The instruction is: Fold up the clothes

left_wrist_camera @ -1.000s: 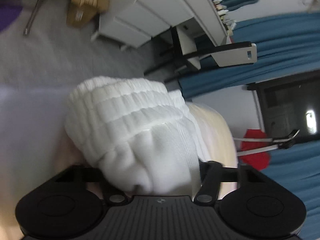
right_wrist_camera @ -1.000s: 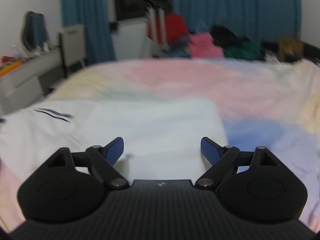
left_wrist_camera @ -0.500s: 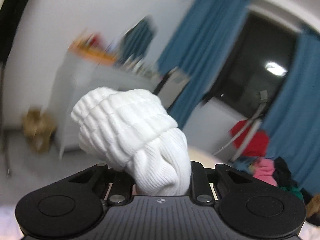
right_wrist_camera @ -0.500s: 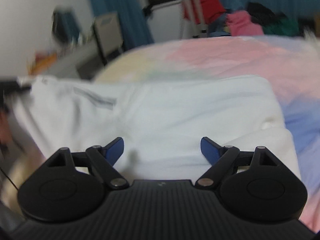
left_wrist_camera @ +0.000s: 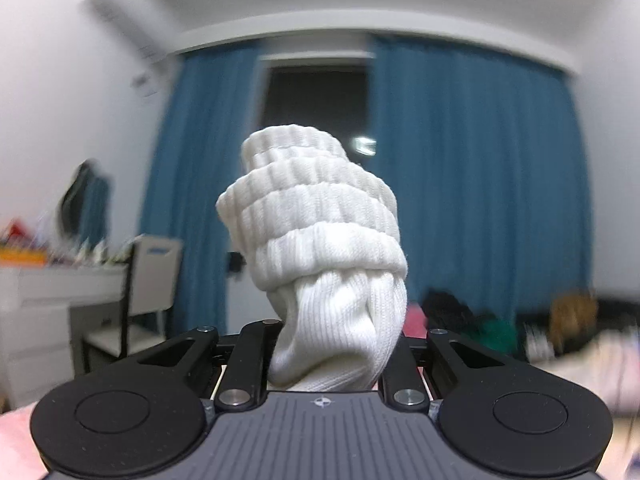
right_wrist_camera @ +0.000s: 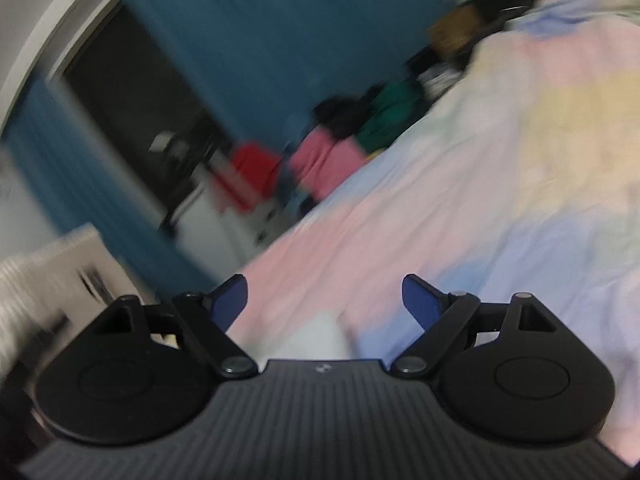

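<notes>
My left gripper (left_wrist_camera: 332, 360) is shut on the ribbed hem of a white knit garment (left_wrist_camera: 320, 240), bunched up and raised in front of the camera. The fingertips are hidden by the cloth. My right gripper (right_wrist_camera: 325, 300) is open and empty above the pastel bedspread (right_wrist_camera: 500, 184). A small patch of white cloth (right_wrist_camera: 320, 336) shows just below its fingers. A blurred white ribbed piece (right_wrist_camera: 20, 292) sits at the left edge of the right wrist view.
Blue curtains (left_wrist_camera: 480, 184) and a dark window (left_wrist_camera: 316, 112) face the left camera. A white desk (left_wrist_camera: 36, 300) and chair (left_wrist_camera: 148, 280) stand at the left. A pile of coloured clothes (right_wrist_camera: 332, 156) lies beyond the bed.
My left gripper has swung upward with the white garment, from facing the floor to facing the curtains. My right gripper has tilted and moved away from the white garment on the bed, still open.
</notes>
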Tool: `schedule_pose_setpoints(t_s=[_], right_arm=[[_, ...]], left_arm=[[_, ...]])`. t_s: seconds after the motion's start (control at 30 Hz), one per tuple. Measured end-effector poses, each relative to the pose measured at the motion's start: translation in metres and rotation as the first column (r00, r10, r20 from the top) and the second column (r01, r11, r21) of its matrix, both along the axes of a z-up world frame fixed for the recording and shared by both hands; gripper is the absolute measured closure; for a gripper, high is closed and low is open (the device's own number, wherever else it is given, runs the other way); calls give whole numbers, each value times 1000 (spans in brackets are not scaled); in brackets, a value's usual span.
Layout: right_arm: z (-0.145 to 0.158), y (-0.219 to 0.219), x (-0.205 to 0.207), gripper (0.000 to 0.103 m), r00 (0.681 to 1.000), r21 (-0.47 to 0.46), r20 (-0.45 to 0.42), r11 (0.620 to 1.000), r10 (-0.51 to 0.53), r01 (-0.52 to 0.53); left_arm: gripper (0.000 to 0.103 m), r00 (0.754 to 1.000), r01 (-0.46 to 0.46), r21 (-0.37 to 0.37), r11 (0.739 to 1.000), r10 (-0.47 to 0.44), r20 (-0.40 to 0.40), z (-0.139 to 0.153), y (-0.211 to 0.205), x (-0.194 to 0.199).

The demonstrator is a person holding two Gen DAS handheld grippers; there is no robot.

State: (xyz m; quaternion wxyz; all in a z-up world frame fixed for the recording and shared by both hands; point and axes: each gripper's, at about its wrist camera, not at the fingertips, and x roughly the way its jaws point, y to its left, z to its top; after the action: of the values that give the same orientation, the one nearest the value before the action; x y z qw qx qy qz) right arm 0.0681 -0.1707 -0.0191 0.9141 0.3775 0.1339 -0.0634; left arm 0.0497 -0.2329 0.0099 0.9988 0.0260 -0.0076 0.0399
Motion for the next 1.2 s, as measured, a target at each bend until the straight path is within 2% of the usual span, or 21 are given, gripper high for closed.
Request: schedule_pose_setpoints(t_s=[0.03, 0.1, 0.13, 0.2, 0.27, 0.3, 0.37, 0.43, 0.53, 0.57, 0.63, 0.67, 0.73, 0.83, 0.93, 1.03, 1.07, 1.13, 1.2], right_arm=[[-2, -11, -3, 15, 999, 33, 12, 999, -32, 32], [-10, -23, -5, 15, 999, 99, 29, 994, -44, 41], [-13, -29, -6, 15, 998, 131, 37, 990, -51, 46], [-21, -40, -7, 15, 997, 194, 52, 980, -63, 52], [-26, -42, 0, 15, 999, 213, 46, 977, -28, 18], [-30, -41, 4, 15, 999, 227, 42, 974, 0, -10], [-35, -41, 12, 15, 998, 259, 40, 964, 52, -60], [-37, -34, 18, 15, 996, 264, 26, 960, 90, -94], [-39, -21, 26, 15, 988, 267, 0, 952, 156, -151], [-39, -15, 28, 15, 983, 271, -9, 947, 184, -175], [-40, -5, 31, 15, 971, 278, -27, 935, 237, -220], [-41, 1, 32, 15, 965, 280, -37, 929, 261, -241], [-40, 11, 32, 15, 956, 259, -65, 930, 285, -260], [-42, 24, 32, 15, 946, 237, -122, 935, 299, -265], [-45, 31, 33, 15, 938, 239, -154, 933, 309, -268], [-49, 39, 32, 16, 932, 228, -160, 931, 324, -285], [-50, 43, 33, 16, 935, 215, -164, 936, 315, -278], [-51, 50, 37, 26, 940, 171, -164, 948, 298, -270], [-50, 56, 39, 43, 946, 122, -177, 960, 271, -252]], left_arm=[[85, 998, 37, 77, 996, -32, -54, -18, -19, 5], [84, 982, 121, 222, 967, -84, -167, -55, -58, 15], [84, 967, 168, 283, 944, -102, -235, -72, -75, 20], [82, 919, 262, 358, 896, -119, -375, -101, -91, 31], [80, 922, 278, 410, 869, -123, -366, -107, -97, 32], [76, 920, 288, 422, 860, -127, -370, -108, -98, 34], [62, 894, 321, 387, 864, -141, -426, -96, -93, 44], [36, 855, 355, 343, 870, -154, -495, -84, -78, 50], [27, 778, 408, 264, 874, -181, -602, -66, -48, 55], [27, 755, 424, 246, 872, -190, -627, -61, -35, 54], [25, 742, 445, 251, 859, -198, -640, -50, -6, 44], [23, 742, 449, 264, 853, -192, -642, -47, 7, 39], [20, 770, 423, 332, 843, -141, -622, -45, 29, 31], [19, 802, 364, 390, 846, -72, -593, -54, 52, 27], [20, 830, 279, 403, 872, -8, -558, -62, 82, 33], [23, 833, 215, 313, 925, -6, -553, -63, 123, 26], [25, 839, 209, 306, 929, -10, -544, -61, 125, 26], [29, 852, 198, 291, 936, -17, -523, -57, 130, 27], [33, 864, 188, 277, 942, -25, -502, -53, 134, 27]])
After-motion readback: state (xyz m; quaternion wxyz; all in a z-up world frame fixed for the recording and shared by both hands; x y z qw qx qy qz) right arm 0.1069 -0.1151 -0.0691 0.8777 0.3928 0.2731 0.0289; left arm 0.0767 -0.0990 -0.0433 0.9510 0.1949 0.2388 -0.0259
